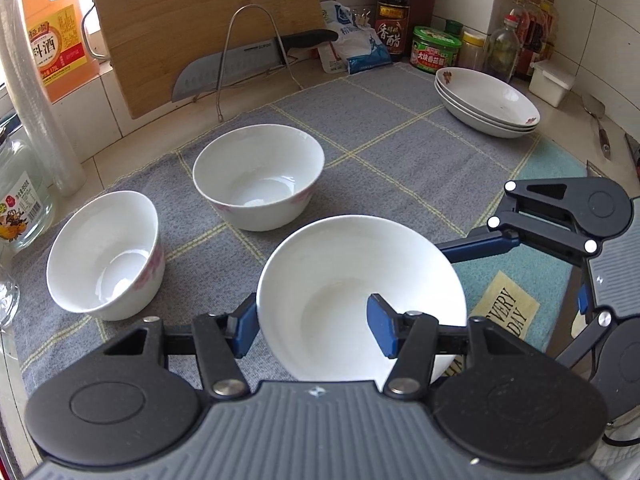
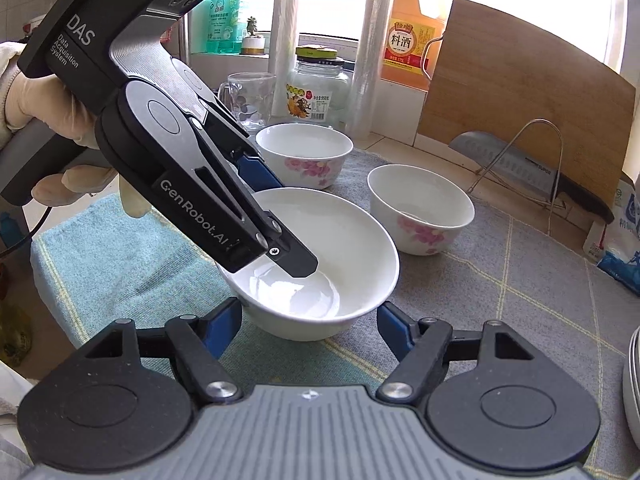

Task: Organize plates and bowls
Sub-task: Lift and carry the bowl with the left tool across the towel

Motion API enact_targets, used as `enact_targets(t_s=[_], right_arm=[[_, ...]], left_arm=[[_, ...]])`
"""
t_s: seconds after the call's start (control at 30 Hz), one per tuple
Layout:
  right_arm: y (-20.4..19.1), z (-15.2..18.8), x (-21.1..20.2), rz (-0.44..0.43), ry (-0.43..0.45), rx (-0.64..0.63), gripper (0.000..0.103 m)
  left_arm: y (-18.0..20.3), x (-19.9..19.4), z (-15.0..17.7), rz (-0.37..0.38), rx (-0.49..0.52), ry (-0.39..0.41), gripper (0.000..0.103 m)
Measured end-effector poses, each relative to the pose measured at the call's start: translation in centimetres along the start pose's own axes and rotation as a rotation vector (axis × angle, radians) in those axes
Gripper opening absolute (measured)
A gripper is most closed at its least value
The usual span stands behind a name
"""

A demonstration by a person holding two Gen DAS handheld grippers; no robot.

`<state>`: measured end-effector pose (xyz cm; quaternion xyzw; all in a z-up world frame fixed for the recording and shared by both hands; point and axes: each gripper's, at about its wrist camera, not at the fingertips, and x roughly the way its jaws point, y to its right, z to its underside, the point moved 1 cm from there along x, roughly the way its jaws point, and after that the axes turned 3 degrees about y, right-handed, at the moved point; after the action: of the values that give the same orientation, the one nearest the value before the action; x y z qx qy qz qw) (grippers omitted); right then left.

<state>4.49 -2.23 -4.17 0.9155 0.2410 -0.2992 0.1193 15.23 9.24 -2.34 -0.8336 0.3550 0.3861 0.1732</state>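
Three white bowls with pink flowers stand on a grey mat (image 1: 400,152). The near bowl (image 1: 352,296) also shows in the right wrist view (image 2: 344,248). My left gripper (image 1: 312,326) straddles its near rim, one finger inside and one outside, and looks shut on the rim. My right gripper (image 2: 310,320) is open just in front of that bowl, empty; it also shows in the left wrist view (image 1: 480,248). Two other bowls stand behind, the middle bowl (image 1: 258,182) and the left bowl (image 1: 106,256). Stacked white plates (image 1: 486,102) lie at the far right.
A cutting board (image 1: 200,28) leans on the wall behind a knife (image 1: 240,66) in a wire rack. Bottles and jars (image 1: 436,48) line the back. A glass jar (image 1: 20,204) and wrap roll stand left. A blue towel (image 2: 120,256) lies near.
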Motion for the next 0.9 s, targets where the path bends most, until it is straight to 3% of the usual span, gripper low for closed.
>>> enact_targets(t_s=[0.53, 0.9], right_arm=[[3.6, 2.2, -2.9, 0.167, -0.031, 0.091, 0.079], [5.6, 3.6, -3.4, 0.227, -0.054, 0.129, 0.079]], left_arm=[[4.5, 3.8, -4.0, 0.132, 0.128, 0.020, 0.056], [6.3, 6.3, -5.5, 0.180, 0.170, 0.025, 0.056]])
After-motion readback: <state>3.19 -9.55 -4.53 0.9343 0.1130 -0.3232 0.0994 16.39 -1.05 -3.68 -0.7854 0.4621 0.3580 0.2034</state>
